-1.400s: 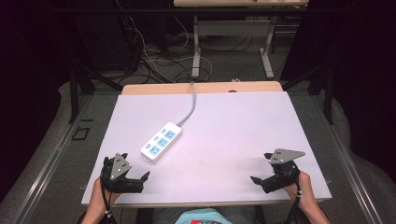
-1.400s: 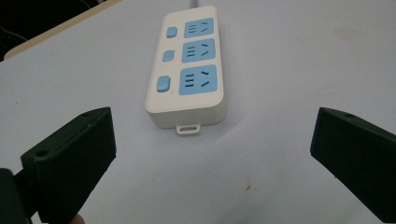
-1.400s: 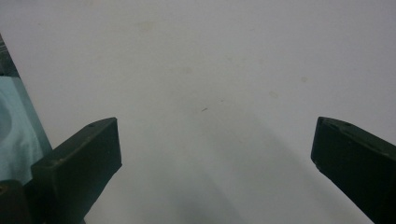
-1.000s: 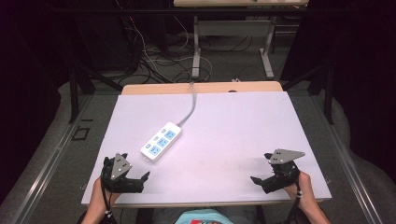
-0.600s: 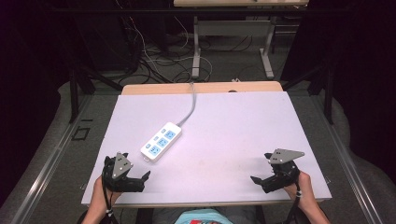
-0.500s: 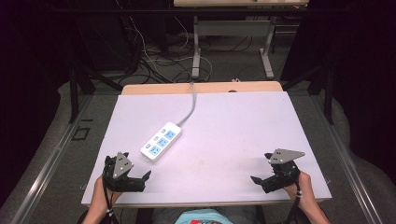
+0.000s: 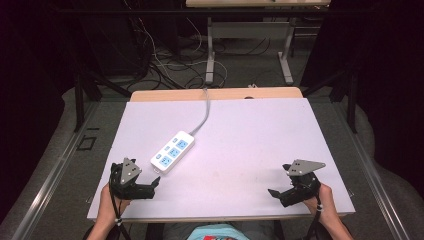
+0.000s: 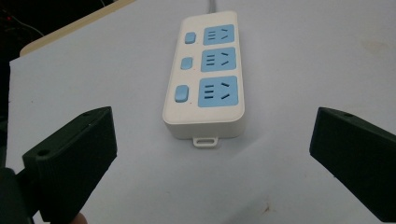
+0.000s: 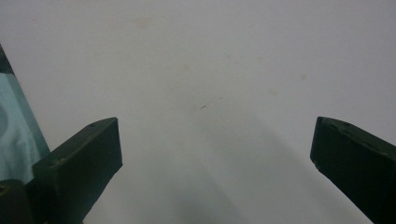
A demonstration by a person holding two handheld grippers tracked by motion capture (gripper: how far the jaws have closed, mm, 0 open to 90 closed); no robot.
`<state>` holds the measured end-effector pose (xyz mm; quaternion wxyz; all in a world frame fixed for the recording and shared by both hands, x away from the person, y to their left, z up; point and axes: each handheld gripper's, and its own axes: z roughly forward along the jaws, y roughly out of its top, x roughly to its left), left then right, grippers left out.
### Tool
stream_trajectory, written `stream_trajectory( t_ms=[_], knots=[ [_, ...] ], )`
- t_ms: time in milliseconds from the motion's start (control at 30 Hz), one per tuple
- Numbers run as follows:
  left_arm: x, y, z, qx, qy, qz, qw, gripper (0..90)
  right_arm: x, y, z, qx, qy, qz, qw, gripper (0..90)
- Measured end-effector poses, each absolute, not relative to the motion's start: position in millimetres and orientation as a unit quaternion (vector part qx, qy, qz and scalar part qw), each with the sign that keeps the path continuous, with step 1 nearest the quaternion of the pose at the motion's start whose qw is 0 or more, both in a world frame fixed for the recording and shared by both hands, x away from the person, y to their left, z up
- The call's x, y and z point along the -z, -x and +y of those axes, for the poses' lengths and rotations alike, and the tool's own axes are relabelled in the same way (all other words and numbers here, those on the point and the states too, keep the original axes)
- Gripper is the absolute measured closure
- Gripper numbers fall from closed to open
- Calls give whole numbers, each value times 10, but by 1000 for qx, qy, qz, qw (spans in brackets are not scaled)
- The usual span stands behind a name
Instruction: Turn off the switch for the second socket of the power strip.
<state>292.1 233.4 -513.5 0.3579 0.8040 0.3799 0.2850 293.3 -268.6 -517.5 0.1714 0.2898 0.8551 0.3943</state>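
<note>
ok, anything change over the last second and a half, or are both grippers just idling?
Barely anything. The left gripper crept slightly toward the near table edge; nothing was taken hold of or let go. The right gripper stayed put near the front right corner. Both sets of jaws are open and empty, as before. The power strip and its cord lie where they were on the white table.

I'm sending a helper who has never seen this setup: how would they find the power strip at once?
Start at the white table and look at its left half, just ahead of the left claw. The power strip lies flat there at a slant, its grey cord running off the far edge. It is a cream block with three blue sockets, each with a small blue switch beside it.
</note>
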Motion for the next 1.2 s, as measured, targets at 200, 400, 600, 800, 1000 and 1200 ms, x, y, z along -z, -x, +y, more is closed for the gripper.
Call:
stream_trajectory(
  t_ms=[200,400,600,800,1000,1200],
  knots=[
    [5166,-2976,2273,-282,-804,382,359,5,5173,-2929,-2680,-390,-291,858,164,19],
    [5179,-3041,2224,-284,-811,372,353,4,5171,-2934,-2685,-383,-290,862,162,20],
    [5168,-3120,2224,-284,-806,373,361,4,5179,-2938,-2683,-385,-289,860,168,22],
    [5175,-3240,2205,-289,-807,373,355,4,5180,-2939,-2683,-382,-292,861,166,23],
    [5191,-3350,2180,-286,-812,373,345,4,5193,-2939,-2676,-383,-293,860,169,24],
    [5183,-3441,2194,-278,-811,383,344,3,5195,-2938,-2677,-383,-294,860,168,24]
  ],
)
